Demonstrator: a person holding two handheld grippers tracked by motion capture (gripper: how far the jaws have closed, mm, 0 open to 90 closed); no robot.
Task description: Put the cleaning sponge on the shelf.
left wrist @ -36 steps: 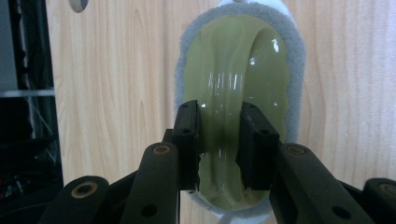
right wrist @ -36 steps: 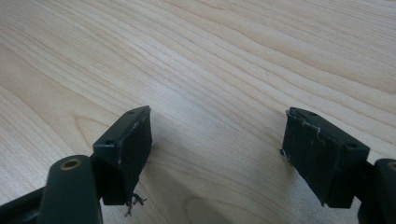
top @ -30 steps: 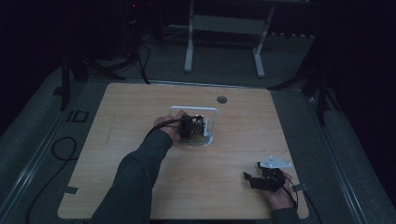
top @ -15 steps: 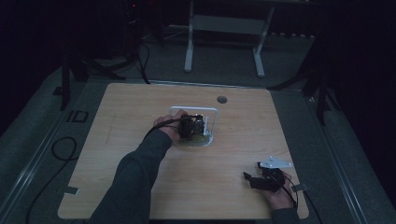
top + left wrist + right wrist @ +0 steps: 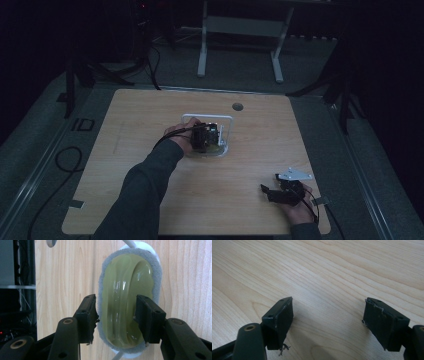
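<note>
a yellow-green sponge [image 5: 126, 305] with a grey scouring rim stands on its long edge in a white wire holder [image 5: 226, 121] near the middle of the wooden table [image 5: 125, 165]. its oval face is glossy and curved, with a raised fold running lengthwise. the grey border frames it all round. a white rounded base [image 5: 150, 247] shows behind its top and a thin white wire [image 5: 118, 355] passes below it. the left gripper [image 5: 115, 315] has its jaws set around the sponge's lower half, one on each side.
</note>
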